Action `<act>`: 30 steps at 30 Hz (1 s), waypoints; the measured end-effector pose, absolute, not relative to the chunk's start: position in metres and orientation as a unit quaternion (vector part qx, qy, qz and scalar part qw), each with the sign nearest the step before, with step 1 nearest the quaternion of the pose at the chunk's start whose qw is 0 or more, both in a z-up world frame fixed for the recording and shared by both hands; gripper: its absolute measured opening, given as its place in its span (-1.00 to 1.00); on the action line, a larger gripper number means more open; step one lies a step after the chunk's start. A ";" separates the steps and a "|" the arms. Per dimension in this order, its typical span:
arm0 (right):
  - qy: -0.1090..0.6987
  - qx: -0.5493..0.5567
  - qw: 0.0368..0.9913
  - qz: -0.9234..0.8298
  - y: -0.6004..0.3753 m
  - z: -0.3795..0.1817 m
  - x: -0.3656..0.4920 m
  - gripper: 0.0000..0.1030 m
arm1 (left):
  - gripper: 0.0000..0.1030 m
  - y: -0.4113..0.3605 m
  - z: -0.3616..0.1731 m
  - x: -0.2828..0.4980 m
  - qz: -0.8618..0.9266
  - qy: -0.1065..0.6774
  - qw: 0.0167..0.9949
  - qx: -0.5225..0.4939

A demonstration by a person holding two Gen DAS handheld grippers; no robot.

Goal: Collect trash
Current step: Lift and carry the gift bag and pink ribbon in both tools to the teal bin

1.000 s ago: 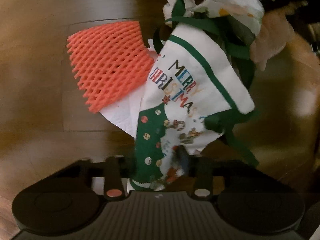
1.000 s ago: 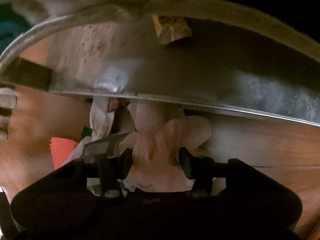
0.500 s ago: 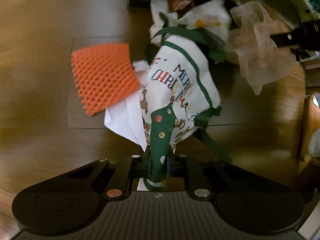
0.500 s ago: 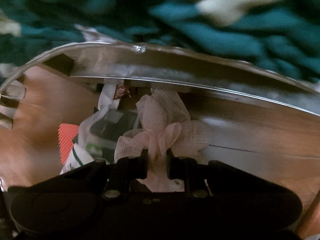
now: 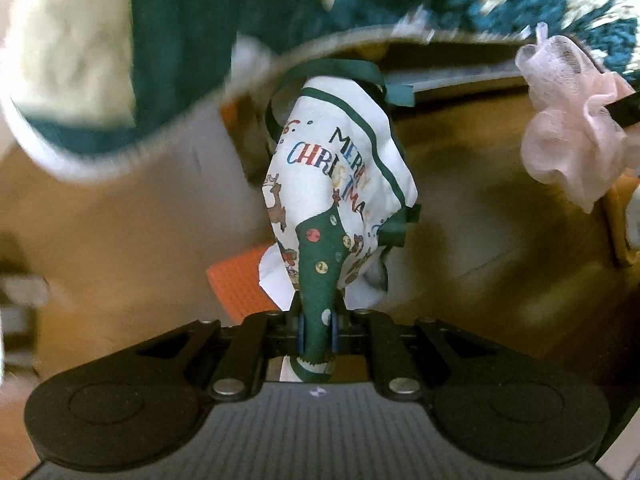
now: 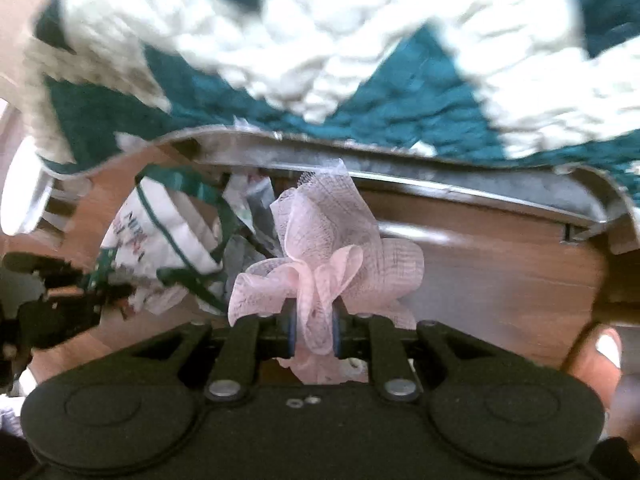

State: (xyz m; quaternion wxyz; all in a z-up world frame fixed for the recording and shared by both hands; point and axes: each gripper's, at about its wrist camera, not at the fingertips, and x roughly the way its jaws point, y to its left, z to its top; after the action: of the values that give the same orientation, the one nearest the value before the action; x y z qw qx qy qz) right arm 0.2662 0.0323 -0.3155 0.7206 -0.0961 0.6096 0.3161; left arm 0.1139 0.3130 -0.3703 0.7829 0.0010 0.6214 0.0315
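Observation:
My left gripper (image 5: 318,330) is shut on a white and green "Merry Christmas" bag (image 5: 340,184) with green ribbon, which hangs below it above the wooden table (image 5: 120,240). An orange foam net (image 5: 236,284) and white paper lie on the table under the bag. My right gripper (image 6: 314,330) is shut on a pink mesh bow (image 6: 328,256), lifted off the table. The bow (image 5: 568,128) also shows at the right of the left wrist view, and the bag (image 6: 160,232) with the left gripper at the left of the right wrist view.
The wooden table has a rounded edge with a metal rim (image 6: 440,188). Beyond it lies a teal and cream rug (image 6: 360,60). Crumpled wrappers (image 6: 256,200) sit near the far edge. A person's hand (image 6: 596,364) shows at the right.
Both grippers have risen with their loads; the bag and the pink bow now hang above the table. The rug has come into both views, and the orange net lies lower in the picture.

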 end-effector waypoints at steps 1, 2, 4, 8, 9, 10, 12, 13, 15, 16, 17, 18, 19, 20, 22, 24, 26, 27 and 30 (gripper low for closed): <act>0.604 -0.091 0.726 0.317 0.026 -0.304 0.264 -0.69 | -0.79 0.312 -0.357 0.115 0.029 0.613 0.789 0.008; 0.598 -0.088 0.731 0.316 0.022 -0.295 0.263 -0.69 | -0.79 0.311 -0.344 0.116 0.028 0.606 0.795 0.015; 0.586 -0.078 0.742 0.317 0.009 -0.269 0.259 -0.69 | -0.79 0.304 -0.314 0.115 0.027 0.591 0.806 0.031; 0.552 -0.072 0.764 0.325 -0.015 -0.216 0.250 -0.69 | -0.79 0.291 -0.250 0.115 0.019 0.554 0.830 0.062; 0.542 -0.071 0.770 0.329 -0.022 -0.200 0.247 -0.69 | -0.79 0.286 -0.236 0.116 0.017 0.545 0.836 0.066; 0.534 -0.070 0.775 0.331 -0.028 -0.188 0.244 -0.69 | -0.79 0.282 -0.220 0.116 0.016 0.535 0.842 0.069; 0.518 -0.068 0.784 0.335 -0.042 -0.159 0.237 -0.69 | -0.79 0.263 -0.191 0.121 0.012 0.513 0.853 0.090; 0.508 -0.069 0.789 0.338 -0.050 -0.145 0.232 -0.69 | -0.79 0.256 -0.173 0.122 0.012 0.504 0.859 0.089; 0.488 -0.068 0.800 0.341 -0.069 -0.119 0.224 -0.69 | -0.79 0.243 -0.146 0.127 0.006 0.487 0.869 0.090; 0.480 -0.068 0.805 0.342 -0.080 -0.105 0.221 -0.69 | -0.79 0.233 -0.131 0.129 0.002 0.478 0.873 0.094; 0.472 -0.066 0.811 0.341 -0.091 -0.092 0.218 -0.69 | -0.79 0.224 -0.114 0.130 0.000 0.468 0.879 0.095; 0.461 -0.063 0.818 0.338 -0.103 -0.078 0.215 -0.69 | -0.79 0.215 -0.099 0.131 -0.002 0.461 0.883 0.091; 0.453 -0.060 0.824 0.337 -0.112 -0.065 0.213 -0.69 | -0.79 0.200 -0.087 0.134 -0.006 0.453 0.887 0.087; 0.441 -0.057 0.831 0.334 -0.123 -0.051 0.210 -0.69 | -0.79 0.188 -0.074 0.137 -0.009 0.445 0.891 0.085; 0.418 -0.054 0.846 0.326 -0.147 -0.026 0.203 -0.69 | -0.79 0.163 -0.049 0.144 -0.016 0.432 0.898 0.083; 0.396 -0.048 0.860 0.319 -0.173 0.001 0.196 -0.69 | -0.79 0.134 -0.031 0.146 -0.023 0.420 0.904 0.082; 0.374 -0.043 0.874 0.308 -0.196 0.025 0.192 -0.69 | -0.79 0.104 -0.009 0.156 -0.033 0.405 0.911 0.073; 0.362 -0.040 0.880 0.303 -0.208 0.037 0.190 -0.69 | -0.79 0.092 0.004 0.160 -0.039 0.402 0.913 0.065; 0.323 -0.035 0.902 0.285 -0.246 0.076 0.186 -0.69 | -0.79 0.048 0.033 0.176 -0.061 0.392 0.917 0.043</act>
State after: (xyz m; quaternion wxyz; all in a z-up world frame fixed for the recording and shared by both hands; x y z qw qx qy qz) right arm 0.1860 -0.2462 0.0759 0.9017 -0.0353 0.3232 0.2850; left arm 0.1759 0.0476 0.0329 0.9168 0.0434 0.3923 -0.0615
